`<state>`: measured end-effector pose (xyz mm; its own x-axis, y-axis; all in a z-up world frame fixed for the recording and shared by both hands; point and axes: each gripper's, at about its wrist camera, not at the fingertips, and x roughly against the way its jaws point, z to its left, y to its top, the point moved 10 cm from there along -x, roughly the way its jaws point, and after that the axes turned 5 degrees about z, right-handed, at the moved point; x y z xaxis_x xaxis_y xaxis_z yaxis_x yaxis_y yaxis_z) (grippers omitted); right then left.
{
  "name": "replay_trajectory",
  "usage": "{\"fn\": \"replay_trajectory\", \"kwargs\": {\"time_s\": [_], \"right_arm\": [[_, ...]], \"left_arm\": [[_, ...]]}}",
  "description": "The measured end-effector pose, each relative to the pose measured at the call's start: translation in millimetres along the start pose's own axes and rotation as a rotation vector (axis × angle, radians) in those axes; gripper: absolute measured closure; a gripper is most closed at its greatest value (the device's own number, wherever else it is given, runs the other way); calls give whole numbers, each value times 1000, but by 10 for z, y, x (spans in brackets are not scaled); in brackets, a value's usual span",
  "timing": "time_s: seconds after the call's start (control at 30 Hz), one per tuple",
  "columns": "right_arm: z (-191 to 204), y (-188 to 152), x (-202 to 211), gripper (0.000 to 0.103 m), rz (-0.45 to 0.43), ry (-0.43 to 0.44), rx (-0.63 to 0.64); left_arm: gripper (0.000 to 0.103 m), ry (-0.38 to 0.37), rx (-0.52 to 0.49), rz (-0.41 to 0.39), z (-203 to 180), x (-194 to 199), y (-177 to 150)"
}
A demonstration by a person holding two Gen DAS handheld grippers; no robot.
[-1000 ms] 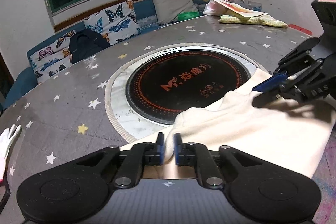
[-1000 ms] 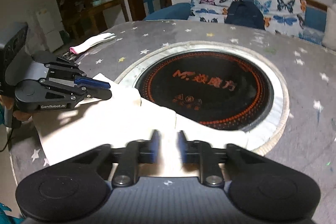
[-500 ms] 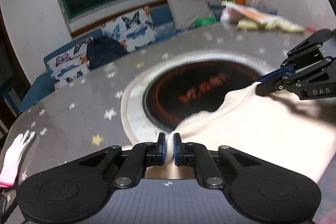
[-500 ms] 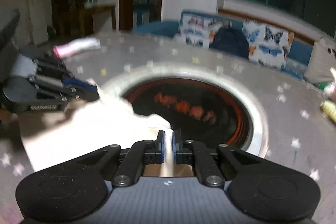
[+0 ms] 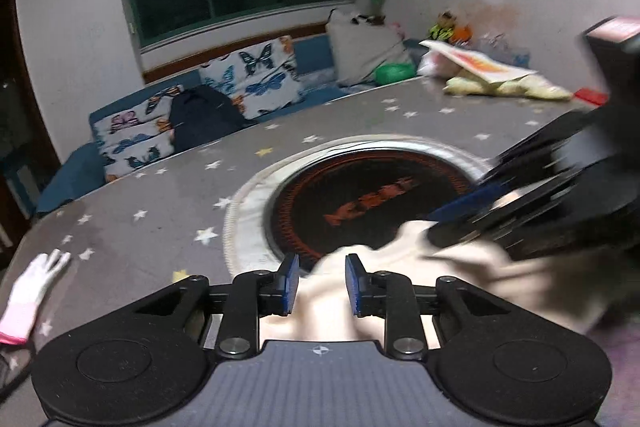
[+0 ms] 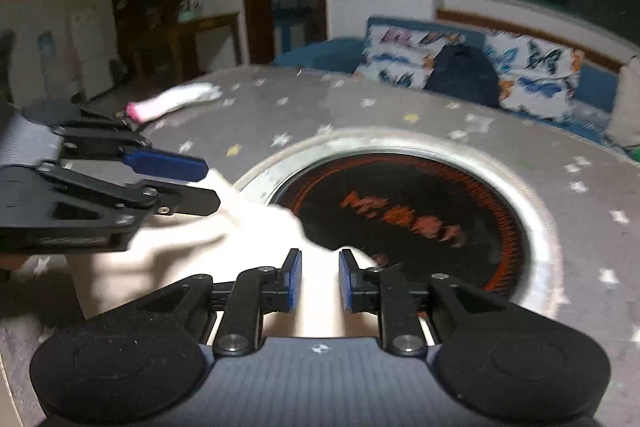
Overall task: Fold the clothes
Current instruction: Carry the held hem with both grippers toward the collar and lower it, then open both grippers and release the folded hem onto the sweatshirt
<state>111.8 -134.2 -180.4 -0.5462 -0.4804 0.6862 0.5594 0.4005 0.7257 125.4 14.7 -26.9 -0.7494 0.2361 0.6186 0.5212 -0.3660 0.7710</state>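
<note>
Both grippers, left (image 5: 320, 283) and right (image 6: 318, 281), just opened over 1 cream garment (image 5: 460, 267).

star-print table (image 5: 152, 195), cream garment (image 5: 460, 267), glove (image 5: 34, 287)

Left gripper (image 5: 320, 283): black linkage arms ending in blue pads, pointing forward and downward; its jaws have just been opening and now stand apart, with cream cloth lying in the gap and neither pad pressing on it. Right gripper (image 6: 318, 281): same build and downward tilt; its jaws have likewise just been opening, pads parted, cloth between them but unpinched. In the left wrist view the right gripper appears at right, heavily blurred, seemingly near the left one.
</note>
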Motion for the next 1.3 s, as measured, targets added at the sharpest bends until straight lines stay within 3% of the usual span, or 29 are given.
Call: {"fn": "replay_trajectory", "kwargs": {"time_s": [0.1, 0.27, 0.4, 0.47, 0.6, 0.7, 0.83, 0.97, 1.07, 1.3], "right_arm": [[-15, -77, -175, 85, 47, -12, -2], [-62, -68, -129, 83, 37, -29, -12], [-77, -26, -6, 81, 15, -44, -14], [-47, 11, 84, 81, -5, -39, -15], [142, -18, 225, 80, -27, 4, -9], [254, -89, 244, 73, -19, 31, -14], [283, -217, 236, 68, 7, 34, -16], [194, -385, 348, 67, 12, 28, -66], [111, -495, 518, 67, -11, 16, -113], [-317, -638, 809, 67, -50, -82, -244]], "left_arm": [[74, -10, 15, 18, -3, 80, -142], [74, 44, 93, 99, 270, 64, -423], [74, 80, 187, 115, 536, 66, -492], [75, 65, 202, 96, 543, 91, -448], [75, -34, 161, 34, 276, 93, -228], [75, -94, 143, 47, 119, -81, -127], [75, -78, 175, 117, 182, -416, -148], [74, -101, 270, 115, 325, -460, -153], [74, -75, 238, 102, 268, -380, -149], [74, -110, 120, 22, -180, -84, -20]]}}
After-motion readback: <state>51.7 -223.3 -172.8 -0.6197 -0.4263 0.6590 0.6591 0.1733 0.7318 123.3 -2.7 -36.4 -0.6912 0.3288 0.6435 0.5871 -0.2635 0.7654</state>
